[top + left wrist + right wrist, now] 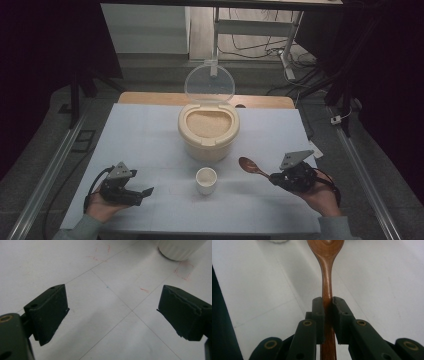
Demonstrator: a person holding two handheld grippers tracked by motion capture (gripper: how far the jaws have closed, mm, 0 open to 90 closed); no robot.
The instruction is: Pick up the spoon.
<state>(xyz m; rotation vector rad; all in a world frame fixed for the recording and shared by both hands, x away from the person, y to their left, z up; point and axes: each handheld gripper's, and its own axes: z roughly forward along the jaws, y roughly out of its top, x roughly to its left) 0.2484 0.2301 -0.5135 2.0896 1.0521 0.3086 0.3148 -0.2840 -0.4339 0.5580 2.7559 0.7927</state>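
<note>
Right gripper (274, 177) clamped on the wooden spoon (251, 166) handle, bowl empty and raised near the bench's (150, 130) front right; left gripper (142, 194) gaping, holding nothing, by the front left corner. Spoon secured, then. Still ahead, likely: dipping into the open rice container (208, 131) mid-bench and filling the empty cup (206, 180) just before it.

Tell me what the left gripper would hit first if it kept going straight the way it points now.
Probably the small white cup. The left gripper, jaws open, points across bare table toward it; the cup sits slightly off-line, so depth leaves this uncertain.
</note>
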